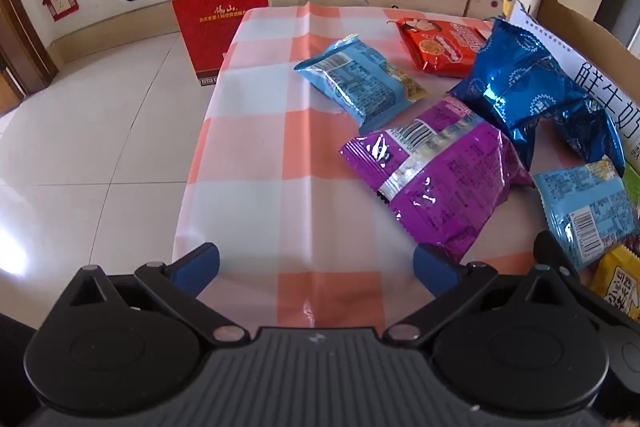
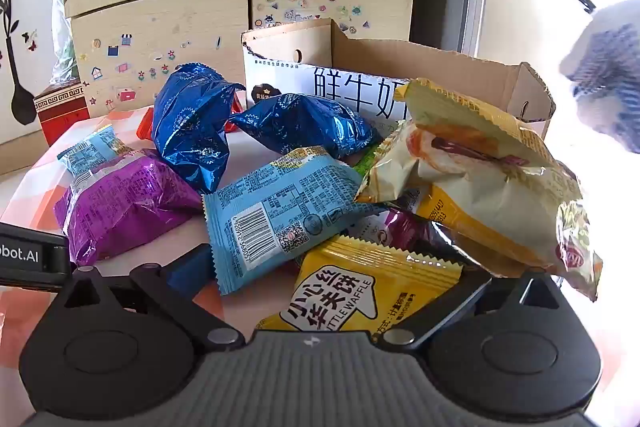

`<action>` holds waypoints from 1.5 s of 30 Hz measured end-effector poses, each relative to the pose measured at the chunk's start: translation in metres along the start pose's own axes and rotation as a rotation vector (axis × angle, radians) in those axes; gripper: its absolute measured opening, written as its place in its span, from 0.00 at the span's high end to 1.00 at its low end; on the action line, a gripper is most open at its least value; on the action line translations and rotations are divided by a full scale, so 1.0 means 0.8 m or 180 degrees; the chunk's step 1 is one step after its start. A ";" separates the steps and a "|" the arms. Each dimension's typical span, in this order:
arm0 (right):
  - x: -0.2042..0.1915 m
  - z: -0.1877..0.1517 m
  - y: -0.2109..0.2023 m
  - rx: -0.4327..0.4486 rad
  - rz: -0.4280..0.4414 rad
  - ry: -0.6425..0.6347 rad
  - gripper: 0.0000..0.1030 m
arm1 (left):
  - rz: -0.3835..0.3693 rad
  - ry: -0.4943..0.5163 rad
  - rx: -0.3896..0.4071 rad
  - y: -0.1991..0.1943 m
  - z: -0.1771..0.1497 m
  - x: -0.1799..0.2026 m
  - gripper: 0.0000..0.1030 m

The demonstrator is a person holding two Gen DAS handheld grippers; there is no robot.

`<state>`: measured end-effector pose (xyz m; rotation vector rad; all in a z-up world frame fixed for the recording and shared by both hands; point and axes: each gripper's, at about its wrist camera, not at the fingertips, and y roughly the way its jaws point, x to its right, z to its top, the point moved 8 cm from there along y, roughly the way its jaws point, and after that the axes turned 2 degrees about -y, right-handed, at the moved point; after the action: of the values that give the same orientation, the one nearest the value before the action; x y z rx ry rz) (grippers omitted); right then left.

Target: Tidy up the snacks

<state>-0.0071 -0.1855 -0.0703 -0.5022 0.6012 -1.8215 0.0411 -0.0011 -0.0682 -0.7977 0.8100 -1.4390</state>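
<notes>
2 grippers spread wide, empty, purple packet (image 1: 436, 179) beyond left gripper (image 1: 316, 269)

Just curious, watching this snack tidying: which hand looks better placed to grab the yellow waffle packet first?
Probably the right. The open right tool is close over the yellow waffle packet, which lies partly between its fingers. The open left tool hangs over bare tablecloth, seeing that packet only at its far edge.

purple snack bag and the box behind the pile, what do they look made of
Purple snack bag: looks like thin metallised plastic film, glossy; it shows sharp highlights, fine crinkles and a serrated sealed edge.

Box: looks like corrugated cardboard, matte brown inside with a white printed outer face; its torn top edge is ragged and a fold line shows at the corner.
</notes>
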 end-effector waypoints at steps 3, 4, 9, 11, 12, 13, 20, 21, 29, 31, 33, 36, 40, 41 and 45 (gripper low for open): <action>0.000 0.000 0.000 -0.0001 0.0001 0.0001 0.00 | 0.0015 0.0055 0.0010 -0.002 -0.001 0.000 0.00; 0.000 0.000 0.000 -0.0002 0.0002 0.0002 0.00 | 0.0031 0.0070 0.0012 0.000 -0.005 0.002 0.00; 0.000 0.000 0.001 -0.0002 0.0002 0.0003 0.00 | 0.0008 0.0130 0.0016 -0.001 -0.010 -0.002 0.01; 0.000 0.000 0.001 -0.0002 0.0002 0.0003 0.00 | 0.0017 0.0044 -0.0031 -0.006 -0.009 -0.004 0.01; 0.000 0.000 0.001 -0.0002 0.0002 0.0003 0.00 | 0.0026 0.0028 -0.0049 -0.008 -0.009 -0.006 0.01; 0.000 0.000 0.001 -0.0002 0.0001 0.0003 0.00 | 0.0036 0.0047 -0.0048 -0.010 -0.010 -0.006 0.01; -0.002 0.000 0.000 -0.0002 -0.0008 0.0002 0.00 | 0.0048 0.0206 0.0047 -0.027 -0.014 -0.005 0.01; -0.003 0.000 -0.001 -0.0003 -0.0010 0.0003 0.00 | 0.0051 0.0207 0.0066 -0.030 -0.015 -0.004 0.01; -0.005 -0.011 -0.020 -0.0088 0.0109 -0.0051 0.00 | 0.0014 0.0214 0.0177 -0.050 -0.014 -0.001 0.01; -0.014 -0.020 -0.031 -0.0217 0.0269 -0.0232 0.00 | 0.0027 0.0159 0.0211 -0.053 -0.010 -0.004 0.01; -0.016 -0.023 -0.039 -0.0374 0.0467 -0.0333 0.00 | 0.0017 0.0100 0.0244 -0.056 -0.005 -0.006 0.01; -0.021 -0.029 -0.056 -0.0656 0.0705 -0.0567 0.00 | 0.0062 0.0117 0.0317 -0.061 0.001 -0.008 0.01; -0.012 -0.015 -0.102 -0.0414 0.0616 -0.0599 0.00 | 0.0094 0.0129 0.0418 -0.070 0.008 -0.010 0.01; -0.006 -0.007 -0.114 -0.0346 0.0649 -0.0536 0.00 | 0.0089 0.0124 0.0430 -0.070 0.008 -0.010 0.01; 0.032 0.037 -0.133 -0.0043 0.0516 -0.0321 0.00 | 0.0047 0.0158 0.0422 -0.070 0.005 -0.003 0.01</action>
<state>-0.0757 -0.1858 0.0204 -0.5357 0.5689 -1.6301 0.0155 0.0020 -0.0184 -0.6564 0.7479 -1.4879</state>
